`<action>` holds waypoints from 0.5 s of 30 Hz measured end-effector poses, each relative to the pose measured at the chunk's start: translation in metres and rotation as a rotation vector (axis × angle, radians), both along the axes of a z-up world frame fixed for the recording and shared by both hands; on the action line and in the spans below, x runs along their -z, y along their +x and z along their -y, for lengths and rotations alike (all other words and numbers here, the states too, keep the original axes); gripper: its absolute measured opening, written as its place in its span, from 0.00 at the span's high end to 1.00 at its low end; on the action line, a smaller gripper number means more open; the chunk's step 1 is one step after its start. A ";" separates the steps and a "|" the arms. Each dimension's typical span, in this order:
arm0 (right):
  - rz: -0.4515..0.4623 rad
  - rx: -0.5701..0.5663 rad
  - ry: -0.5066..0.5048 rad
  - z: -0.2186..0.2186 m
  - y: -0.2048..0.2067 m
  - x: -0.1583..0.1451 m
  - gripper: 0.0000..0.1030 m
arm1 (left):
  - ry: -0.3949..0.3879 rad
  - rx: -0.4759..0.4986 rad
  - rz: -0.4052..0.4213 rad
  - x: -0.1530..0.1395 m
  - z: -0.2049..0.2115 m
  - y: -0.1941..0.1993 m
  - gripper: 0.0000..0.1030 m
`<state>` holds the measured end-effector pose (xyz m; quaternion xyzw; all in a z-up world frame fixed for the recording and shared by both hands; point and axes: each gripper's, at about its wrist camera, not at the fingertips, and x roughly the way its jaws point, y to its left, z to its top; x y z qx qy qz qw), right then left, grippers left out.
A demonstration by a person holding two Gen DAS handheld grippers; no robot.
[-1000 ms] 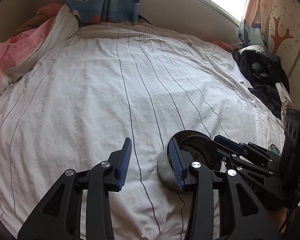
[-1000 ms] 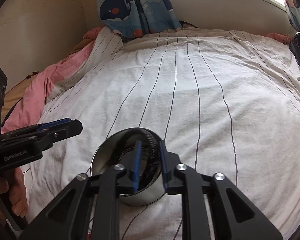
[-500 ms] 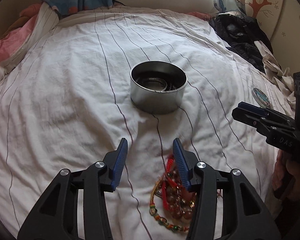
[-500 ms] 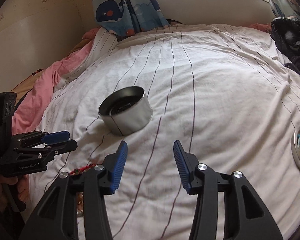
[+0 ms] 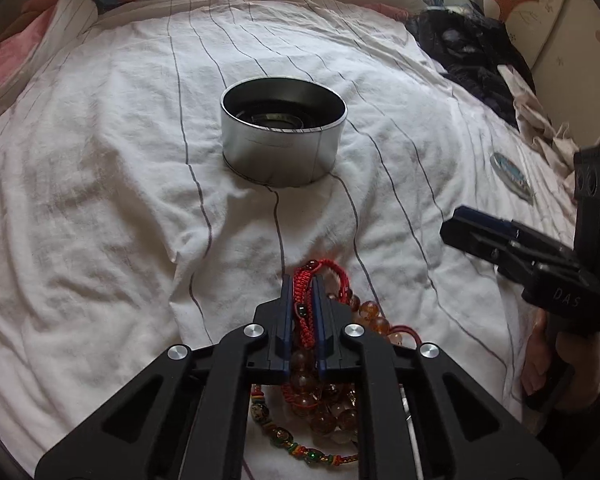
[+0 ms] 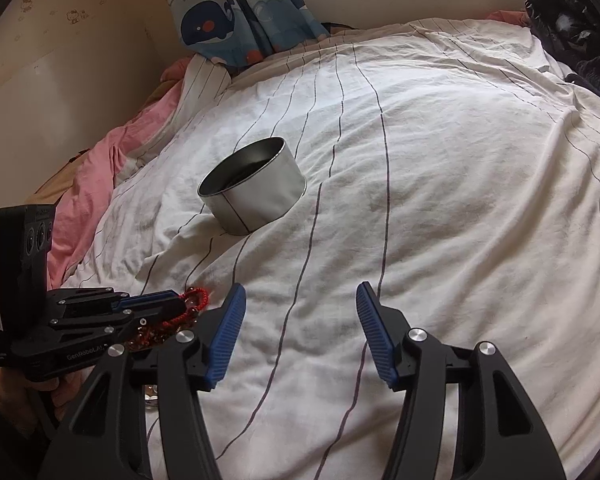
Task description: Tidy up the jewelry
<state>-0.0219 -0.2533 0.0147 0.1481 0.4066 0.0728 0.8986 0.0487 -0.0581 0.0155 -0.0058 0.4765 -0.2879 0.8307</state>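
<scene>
A heap of jewelry lies on the striped white bedsheet near me: a red braided cord bracelet (image 5: 305, 308), amber bead bracelets (image 5: 374, 316) and a multicoloured bead string (image 5: 284, 438). My left gripper (image 5: 302, 280) is closing, its blue pads pressing on the red cord bracelet. A round silver tin (image 5: 283, 148) stands open farther up the bed, with dark items inside. In the right wrist view my right gripper (image 6: 300, 292) hovers over bare sheet, its jaws opening with nothing between them. The left gripper (image 6: 172, 300) and red bracelet (image 6: 198, 298) show at its left, the tin (image 6: 256, 200) beyond.
The tin's printed lid (image 5: 512, 174) lies flat on the sheet to the right. Black clothes (image 5: 468, 52) are piled at the far right edge. A pink blanket (image 6: 100, 184) runs along the left edge, below a whale-print curtain (image 6: 228, 12). A person's hand holds each gripper.
Both grippers drew back from the tin toward the near edge of the bed. The left jaws came together on the red bracelet. The right jaws spread wider.
</scene>
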 end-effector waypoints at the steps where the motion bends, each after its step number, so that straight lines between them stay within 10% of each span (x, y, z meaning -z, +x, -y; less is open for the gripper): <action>1: 0.003 -0.005 0.000 -0.001 0.000 0.000 0.45 | -0.046 -0.037 -0.006 -0.004 -0.009 0.005 0.91; 7: 0.013 -0.044 -0.015 -0.012 0.001 0.000 0.45 | -0.153 -0.239 -0.052 -0.005 -0.051 0.029 0.90; 10: 0.016 -0.069 -0.030 -0.020 0.001 0.000 0.44 | -0.184 -0.284 -0.094 -0.002 -0.058 0.034 0.53; 15: 0.044 -0.157 -0.023 -0.039 0.004 -0.005 0.43 | -0.226 -0.315 -0.083 -0.007 -0.064 0.035 0.50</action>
